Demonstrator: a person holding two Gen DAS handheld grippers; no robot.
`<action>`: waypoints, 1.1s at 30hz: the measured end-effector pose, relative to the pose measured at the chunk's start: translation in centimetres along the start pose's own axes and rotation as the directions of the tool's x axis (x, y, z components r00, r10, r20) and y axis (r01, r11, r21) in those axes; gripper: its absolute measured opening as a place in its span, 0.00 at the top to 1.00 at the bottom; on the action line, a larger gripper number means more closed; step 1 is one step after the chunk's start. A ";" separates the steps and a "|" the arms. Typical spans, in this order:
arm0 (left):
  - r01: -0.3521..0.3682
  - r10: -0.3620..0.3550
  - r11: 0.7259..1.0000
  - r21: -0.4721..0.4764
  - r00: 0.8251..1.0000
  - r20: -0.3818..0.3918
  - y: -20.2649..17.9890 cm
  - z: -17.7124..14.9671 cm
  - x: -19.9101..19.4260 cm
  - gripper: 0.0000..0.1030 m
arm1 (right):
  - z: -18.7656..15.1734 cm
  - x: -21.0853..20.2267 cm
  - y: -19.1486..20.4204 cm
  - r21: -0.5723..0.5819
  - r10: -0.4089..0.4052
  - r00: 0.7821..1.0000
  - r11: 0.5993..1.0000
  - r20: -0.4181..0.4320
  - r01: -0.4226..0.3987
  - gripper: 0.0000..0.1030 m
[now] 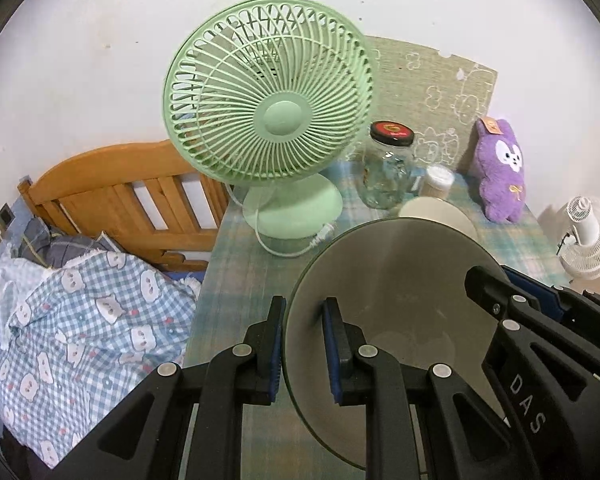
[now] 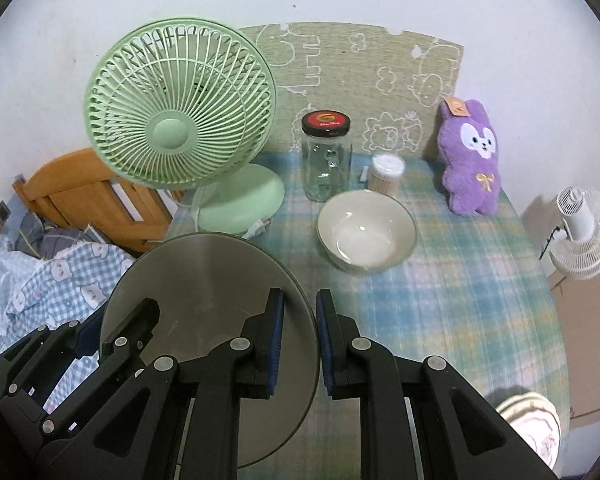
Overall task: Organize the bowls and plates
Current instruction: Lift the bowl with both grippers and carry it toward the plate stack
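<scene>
Both grippers straddle opposite rims of the grey plate (image 2: 204, 280), which is held above the near-left part of the checked table (image 2: 480, 300): the left gripper (image 1: 302, 344) spans its left edge, the right gripper (image 2: 300, 340) its right edge, each with narrow jaws around the rim, contact not clearly shown. The cream bowl (image 2: 366, 232) lies at about one o'clock from the right gripper, the nearer of the two. Open cloth lies to the bowl's right, while the green fan (image 2: 180, 104), glass jar (image 2: 327, 156) and purple plush (image 2: 470, 160) crowd the far edge.
</scene>
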State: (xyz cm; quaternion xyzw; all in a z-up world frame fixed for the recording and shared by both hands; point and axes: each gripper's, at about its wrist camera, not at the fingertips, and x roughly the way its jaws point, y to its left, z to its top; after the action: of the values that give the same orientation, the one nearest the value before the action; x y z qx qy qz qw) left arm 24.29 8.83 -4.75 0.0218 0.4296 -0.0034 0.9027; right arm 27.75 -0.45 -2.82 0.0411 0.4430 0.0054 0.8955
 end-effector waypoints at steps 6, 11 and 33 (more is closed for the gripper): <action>0.003 -0.004 1.000 -0.017 1.000 -0.010 -2.2 -2.5 -2.3 0.85 | -2.8 -2.5 -2.2 -0.010 0.007 1.000 1.000 -0.010 -0.007 0.81; 0.005 -0.006 0.999 -0.048 1.000 -0.023 -4.3 -4.5 -4.0 0.85 | -5.1 -4.4 -4.6 -0.031 0.011 1.000 0.999 -0.022 -0.012 0.81; -0.004 -0.003 0.998 -0.068 0.995 -0.104 -11.1 -11.9 -5.6 0.85 | -13.1 -6.2 -11.5 -0.048 0.020 0.994 0.999 -0.106 -0.025 0.81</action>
State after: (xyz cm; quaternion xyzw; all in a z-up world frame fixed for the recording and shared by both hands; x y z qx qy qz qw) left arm 11.29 -1.78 -8.31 -0.0087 0.4761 0.0125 0.8793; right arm 13.33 -11.33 -6.70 0.0234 0.4891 0.0285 0.8714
